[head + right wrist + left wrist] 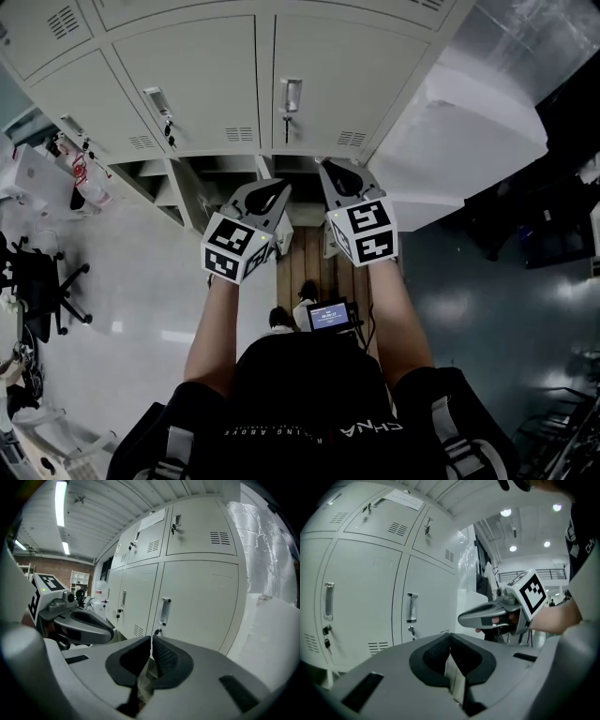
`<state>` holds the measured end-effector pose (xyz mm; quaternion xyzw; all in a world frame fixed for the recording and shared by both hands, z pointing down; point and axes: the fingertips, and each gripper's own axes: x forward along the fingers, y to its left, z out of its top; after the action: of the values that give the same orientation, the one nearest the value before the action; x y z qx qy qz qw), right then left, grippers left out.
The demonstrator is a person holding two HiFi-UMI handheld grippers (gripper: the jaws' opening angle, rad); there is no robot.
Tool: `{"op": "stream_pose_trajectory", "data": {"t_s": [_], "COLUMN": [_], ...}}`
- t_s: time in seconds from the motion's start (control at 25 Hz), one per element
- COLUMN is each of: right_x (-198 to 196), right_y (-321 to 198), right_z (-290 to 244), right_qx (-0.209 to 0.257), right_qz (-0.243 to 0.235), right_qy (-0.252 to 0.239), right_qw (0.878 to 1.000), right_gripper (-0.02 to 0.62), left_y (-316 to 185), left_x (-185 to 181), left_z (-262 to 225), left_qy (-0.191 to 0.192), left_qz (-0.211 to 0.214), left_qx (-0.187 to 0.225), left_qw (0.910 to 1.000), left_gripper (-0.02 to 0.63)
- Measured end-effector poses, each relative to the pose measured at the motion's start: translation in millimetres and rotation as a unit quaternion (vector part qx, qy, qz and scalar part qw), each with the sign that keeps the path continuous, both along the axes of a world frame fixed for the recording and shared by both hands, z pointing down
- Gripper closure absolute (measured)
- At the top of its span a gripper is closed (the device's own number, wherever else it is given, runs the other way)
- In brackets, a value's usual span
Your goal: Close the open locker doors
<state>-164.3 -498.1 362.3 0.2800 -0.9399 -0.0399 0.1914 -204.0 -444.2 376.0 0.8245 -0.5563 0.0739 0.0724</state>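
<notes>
Head view: the locker bank (187, 75) fills the top of the picture. Its middle row of doors sits flush and closed, each with a recessed handle (291, 94). Below that row the bank shows open compartments (220, 178), dark, with shelves inside. The left gripper (278, 187) and the right gripper (330, 167) are held side by side directly in front of those openings, tips toward the bank. The door leaves belonging to the openings are mostly covered by the grippers, so I cannot tell how far they stand out.

Left gripper view: the jaws are clenched together with nothing between them. Closed doors of the bank rise beyond them. The right gripper crosses the picture to the right of the bank.

Right gripper view: the jaws are pressed together and empty. The bank's closed doors stand just beyond, with the nearest handle above the jaw tips. The left gripper sits at the left, off the bank.

The doors look like thin painted sheet steel, so they are probably light and stiff and should swing easily on their hinges. The paint looks smooth, and a pinch on an edge would likely slip. Pushing with the closed jaw tips on the door face near the handle side, far from the hinge, should work better. Easing the last part of the swing should keep the door from bouncing back.
</notes>
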Motion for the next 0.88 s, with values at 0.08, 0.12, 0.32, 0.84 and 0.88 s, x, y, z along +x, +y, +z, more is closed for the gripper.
{"op": "stream_pose_trajectory", "data": {"t_s": [0.08, 0.12, 0.32, 0.84, 0.88], "right_x": [10, 15, 45, 182, 189], "right_y": [9, 12, 27, 59, 63], "right_z": [2, 2, -6, 9, 11], "right_qx": [0.0, 0.002, 0.0, -0.01, -0.014], "right_qz": [0.004, 0.006, 0.011, -0.001, -0.003], "right_qy": [0.003, 0.003, -0.016, -0.033, -0.038], "right_qw": [1.0, 1.0, 1.0, 0.999, 0.999], "right_gripper": [0.557, 0.557, 0.557, 0.557, 0.557], "left_y": [8, 11, 23, 69, 75], "left_x": [5, 7, 19, 114, 123], "left_z": [-2, -2, -2, 2, 3], "left_qy": [0.028, 0.034, 0.021, 0.101, 0.092], "left_qz": [0.002, -0.001, -0.021, -0.079, -0.08], "left_qx": [0.007, 0.008, 0.009, 0.006, 0.004], "left_qw": [0.9996, 0.9994, 0.9995, 0.9918, 0.9925], "left_gripper": [0.586, 0.586, 0.586, 0.586, 0.586]}}
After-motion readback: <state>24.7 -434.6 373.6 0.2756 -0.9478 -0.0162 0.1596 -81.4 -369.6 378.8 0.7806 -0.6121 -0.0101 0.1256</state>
